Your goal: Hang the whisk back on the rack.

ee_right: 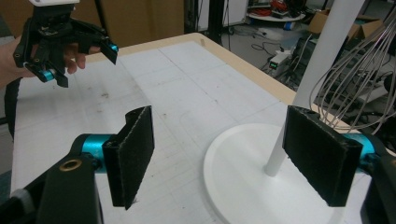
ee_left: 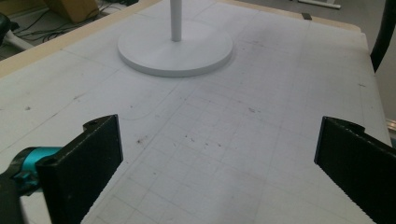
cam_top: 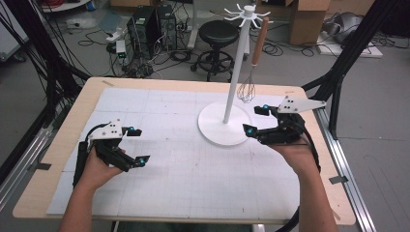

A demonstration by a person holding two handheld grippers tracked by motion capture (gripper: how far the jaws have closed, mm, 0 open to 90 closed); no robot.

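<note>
The whisk (cam_top: pixel 250 67) hangs from a hook at the top of the white stand (cam_top: pixel 238 63), its wooden handle up and its wire head down, so its long axis runs close to vertical, leaning slightly. The wires end above the stand's round base (cam_top: pixel 212 131) without touching it.

The right tool (cam_top: pixel 258 121) is by far the nearer one. In the high view it sits just below and slightly to the right of the wire head, beside the base, with its jaws apart and nothing between them. In the right gripper view the wire head (ee_right: pixel 359 79) shows above and beyond the right-hand jaw, partly behind it, while the pole (ee_right: pixel 308 88) rises between the two jaws farther off. The whisk thus lies up and a little to one side of this tool, not yet inside the gap.

The left tool (cam_top: pixel 133 145) is well apart from the stand, low over the tabletop (cam_top: pixel 183 193) on the person's left, jaws wide and empty; the left gripper view shows only bare grid mat (ee_left: pixel 224 140) between them, with the base (ee_left: pixel 175 49) far ahead.

If the whisk is to be taken, my judgement is that the right tool must rise and shift toward the hanging wires or handle, meeting the near-vertical axis from the side and keeping clear of the pole.
</note>
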